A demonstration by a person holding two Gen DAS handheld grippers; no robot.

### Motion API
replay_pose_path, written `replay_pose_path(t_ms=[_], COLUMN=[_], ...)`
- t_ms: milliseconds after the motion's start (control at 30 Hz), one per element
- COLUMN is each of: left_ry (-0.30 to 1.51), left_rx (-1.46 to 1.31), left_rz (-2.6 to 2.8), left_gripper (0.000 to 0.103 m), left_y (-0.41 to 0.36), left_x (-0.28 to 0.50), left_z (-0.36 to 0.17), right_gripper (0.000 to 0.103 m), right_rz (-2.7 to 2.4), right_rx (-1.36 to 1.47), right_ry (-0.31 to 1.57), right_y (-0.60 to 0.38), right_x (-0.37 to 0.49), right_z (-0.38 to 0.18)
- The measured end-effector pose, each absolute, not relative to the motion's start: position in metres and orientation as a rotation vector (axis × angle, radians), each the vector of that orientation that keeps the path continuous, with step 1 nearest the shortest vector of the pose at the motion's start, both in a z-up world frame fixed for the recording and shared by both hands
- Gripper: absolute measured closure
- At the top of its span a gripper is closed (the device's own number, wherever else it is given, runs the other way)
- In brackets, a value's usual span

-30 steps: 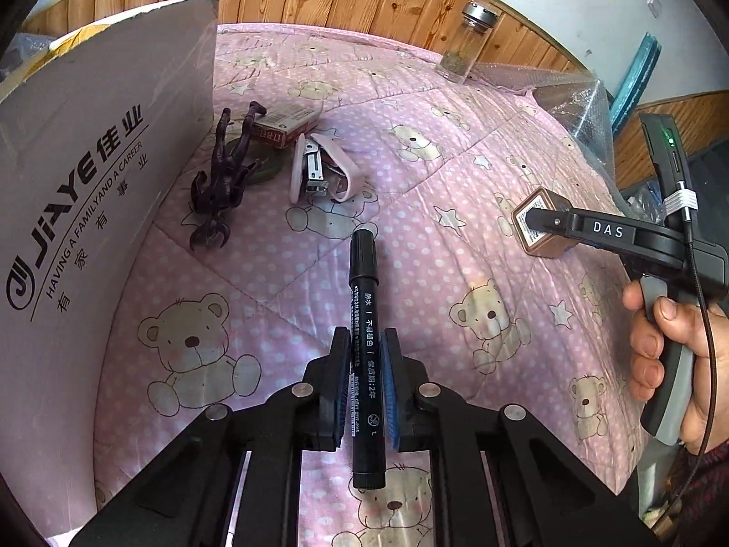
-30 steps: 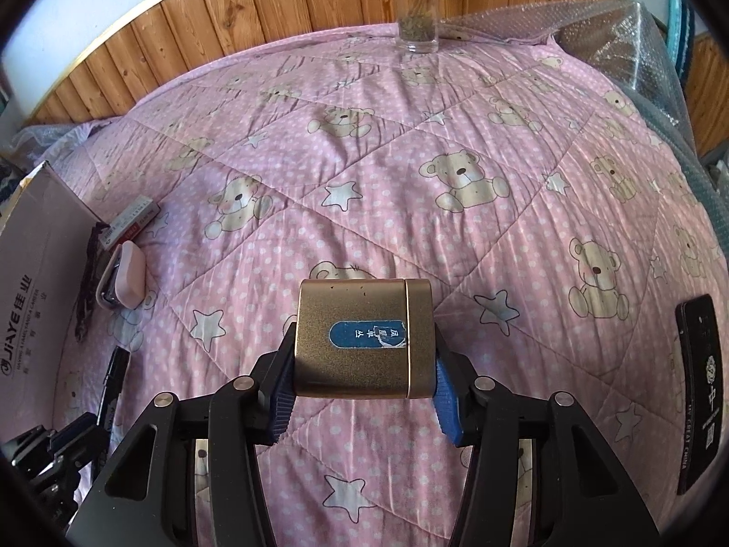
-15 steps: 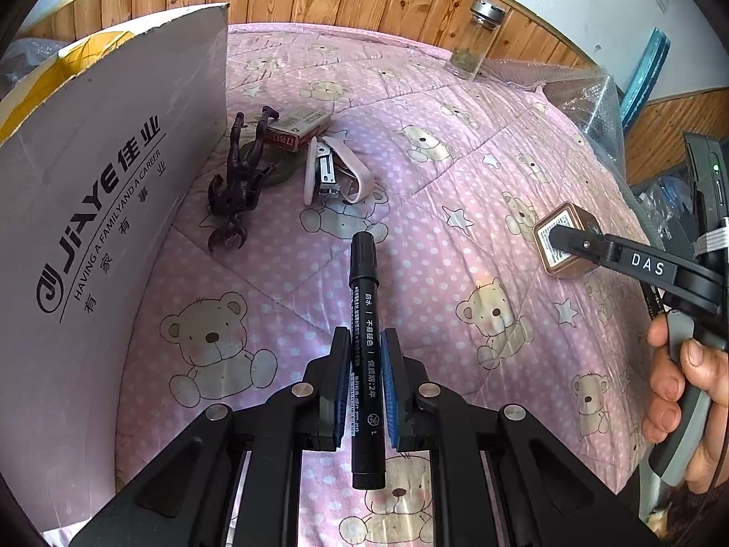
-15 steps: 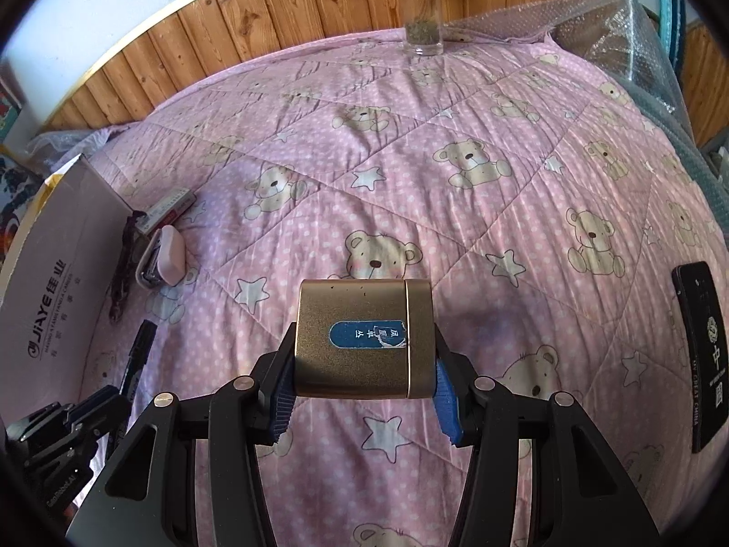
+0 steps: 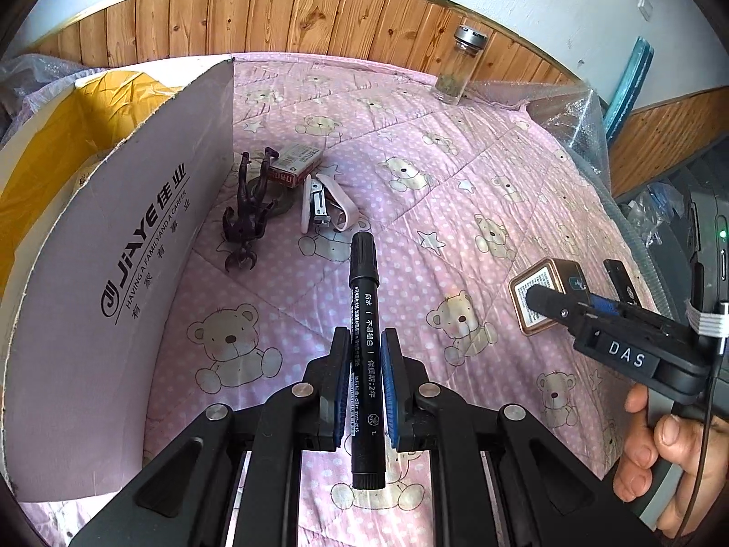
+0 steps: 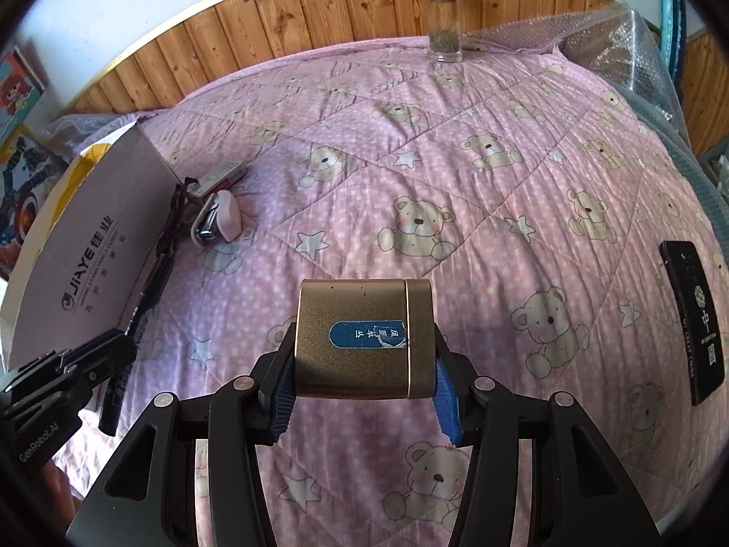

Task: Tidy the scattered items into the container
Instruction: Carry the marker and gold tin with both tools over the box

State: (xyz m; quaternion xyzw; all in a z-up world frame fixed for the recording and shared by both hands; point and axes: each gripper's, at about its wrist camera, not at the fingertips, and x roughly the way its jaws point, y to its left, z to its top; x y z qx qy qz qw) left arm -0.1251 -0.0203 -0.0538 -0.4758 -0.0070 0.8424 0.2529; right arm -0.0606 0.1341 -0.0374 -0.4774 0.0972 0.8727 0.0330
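My left gripper (image 5: 364, 355) is shut on a black marker pen (image 5: 363, 314), held above the pink bear-print quilt. My right gripper (image 6: 362, 364) is shut on a gold metal tin (image 6: 362, 337) with a blue label; the same tin (image 5: 546, 294) shows at the right of the left wrist view. The cardboard box (image 5: 118, 246) with a yellow inside stands open at the left. Beside its wall lie a dark toy figure (image 5: 246, 219), a pink stapler (image 5: 325, 203) and a small red-and-white box (image 5: 294, 166).
A glass jar (image 6: 444, 16) with a metal lid stands at the far edge by the wooden wall panels. A black flat case (image 6: 692, 319) lies on the quilt at the right. Bubble wrap (image 5: 569, 123) covers the far right corner. A hand (image 5: 656, 451) grips the right tool.
Both grippers have risen and pulled back with their loads. The box's yellow inside now shows over its wall, and more of the quilt is in view.
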Motion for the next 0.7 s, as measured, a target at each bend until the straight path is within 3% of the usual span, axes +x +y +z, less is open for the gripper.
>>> replay_pose_path(t_ms=[700], left_ry=[-0.129], left_rx=[-1.163], left_rz=[2.297], left_gripper=[0.089], left_y=[-0.056], left_x=[-0.102], left_z=[-0.004], right_gripper=[0.05], right_rz=[2.797], right_rx=[-1.415], right_ry=[0.13], right_y=[0.056], right_x=[-0.037], right_z=[0.009])
